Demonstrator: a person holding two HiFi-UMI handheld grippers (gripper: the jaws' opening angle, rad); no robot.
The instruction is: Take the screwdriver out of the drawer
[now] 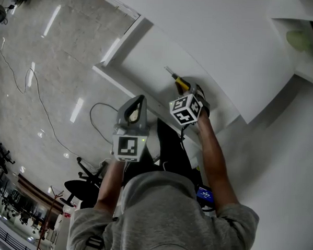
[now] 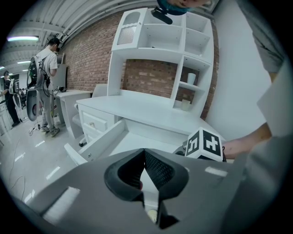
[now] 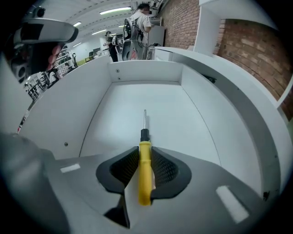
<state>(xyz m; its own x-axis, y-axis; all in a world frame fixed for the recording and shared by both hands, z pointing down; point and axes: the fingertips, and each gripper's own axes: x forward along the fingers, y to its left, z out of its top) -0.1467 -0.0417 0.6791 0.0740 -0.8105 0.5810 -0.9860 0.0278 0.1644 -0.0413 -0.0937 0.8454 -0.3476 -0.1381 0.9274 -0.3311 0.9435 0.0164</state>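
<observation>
My right jaws (image 3: pixel 144 153) reach down into the open white drawer (image 3: pixel 137 77). They are closed on the screwdriver (image 3: pixel 144 169), with a ribbed pad pressed against each side of its yellow handle. The handle runs lengthwise between the pads. Its black collar and thin metal shaft stick out ahead of them over the drawer's floor, with the tip aimed at the drawer's far wall. I cannot tell whether the shaft rests on that floor. My left jaws (image 2: pixel 144 157) are outside the drawer, just beside its near wall, and point toward it. Their tips are together and there is nothing between them. The white tabletop (image 2: pixel 151 109) lies just above the drawer.
</observation>
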